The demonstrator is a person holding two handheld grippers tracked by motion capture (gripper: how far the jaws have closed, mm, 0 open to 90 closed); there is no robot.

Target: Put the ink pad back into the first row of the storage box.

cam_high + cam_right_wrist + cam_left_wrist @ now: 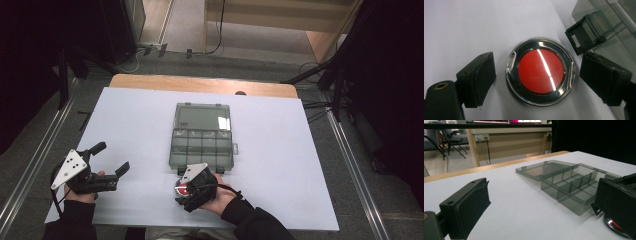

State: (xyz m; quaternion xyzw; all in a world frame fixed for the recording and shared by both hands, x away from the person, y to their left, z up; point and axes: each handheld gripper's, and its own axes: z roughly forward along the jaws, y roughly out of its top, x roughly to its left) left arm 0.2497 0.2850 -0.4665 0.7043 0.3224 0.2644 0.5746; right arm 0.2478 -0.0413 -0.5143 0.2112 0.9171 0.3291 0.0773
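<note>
Your right tongs (186,189) sit near the front edge of the white table (280,165), pointed down at a round red disc (540,71) with a clear rim and dark ring, which lies flat on the table just in front of the box (201,137). In the right gripper view the jaws are spread, one on each side of the disc, and neither pad touches it; a thin gap of table shows on the left, and the right jaw stands just off the rim. The box's black latch (584,33) shows just beyond the disc, near the right jaw. The box is smoky clear plastic, open, its lid (203,117) folded back flat on the far side, its divided compartments facing up in the middle of the table. I cannot tell whether anything lies in the compartments. Your left tongs (111,161) are held over the left part of the table, well apart from the box, jaws spread with nothing between them. In the left gripper view the box (574,187) lies ahead to the right, and the disc's edge (614,224) peeks out under the right jaw.
</note>
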